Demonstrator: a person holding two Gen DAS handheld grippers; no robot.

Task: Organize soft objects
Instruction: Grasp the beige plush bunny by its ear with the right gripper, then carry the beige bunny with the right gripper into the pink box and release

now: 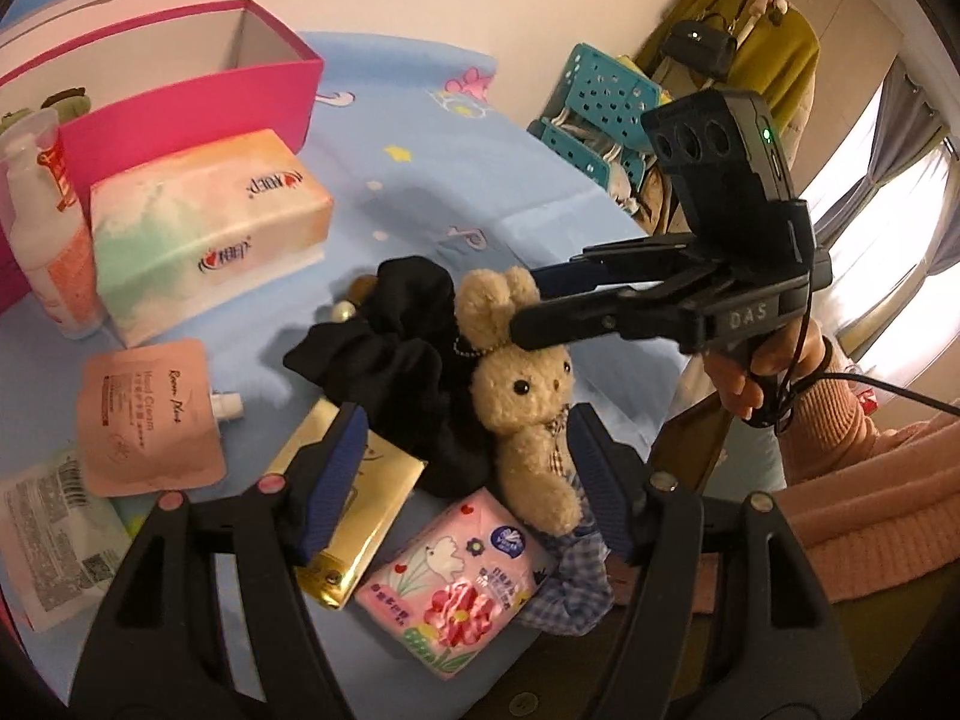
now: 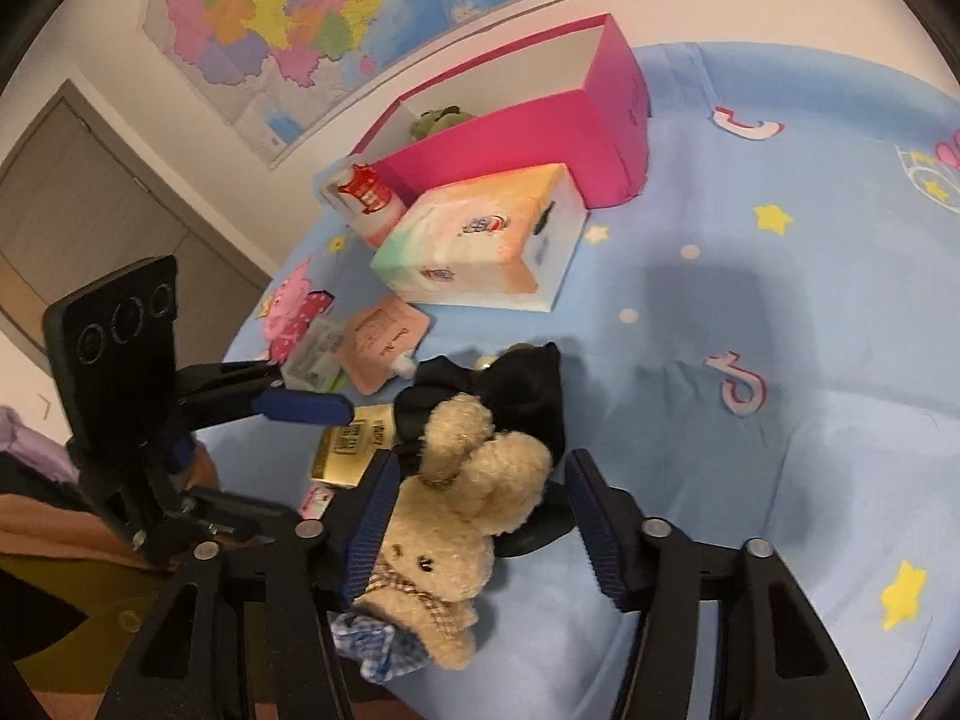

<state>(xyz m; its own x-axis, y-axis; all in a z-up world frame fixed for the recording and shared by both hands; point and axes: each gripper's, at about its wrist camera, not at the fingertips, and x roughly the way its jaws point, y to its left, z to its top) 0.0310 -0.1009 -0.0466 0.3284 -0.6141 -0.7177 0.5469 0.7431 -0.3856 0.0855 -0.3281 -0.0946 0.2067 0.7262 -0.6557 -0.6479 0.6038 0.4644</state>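
Note:
A beige plush bunny (image 1: 528, 384) lies on the blue cloth beside a black scrunchie (image 1: 396, 348) and a blue checked scrunchie (image 1: 576, 576). My left gripper (image 1: 462, 480) is open, its jaws to either side of the black scrunchie and the bunny. My right gripper (image 2: 480, 516) is open around the bunny's head (image 2: 456, 522); from the left wrist view its fingers (image 1: 540, 324) reach in over the bunny's ears. A pink open box (image 2: 528, 120) with a green plush (image 2: 438, 120) inside stands at the back.
A tissue box (image 1: 210, 228), a lotion bottle (image 1: 42, 228), a pink hand-cream pouch (image 1: 150, 420), a gold pack (image 1: 354, 522), a floral tissue pack (image 1: 462, 588) and a white sachet (image 1: 54, 528) lie around. A teal crate (image 1: 600, 108) stands beyond the table edge.

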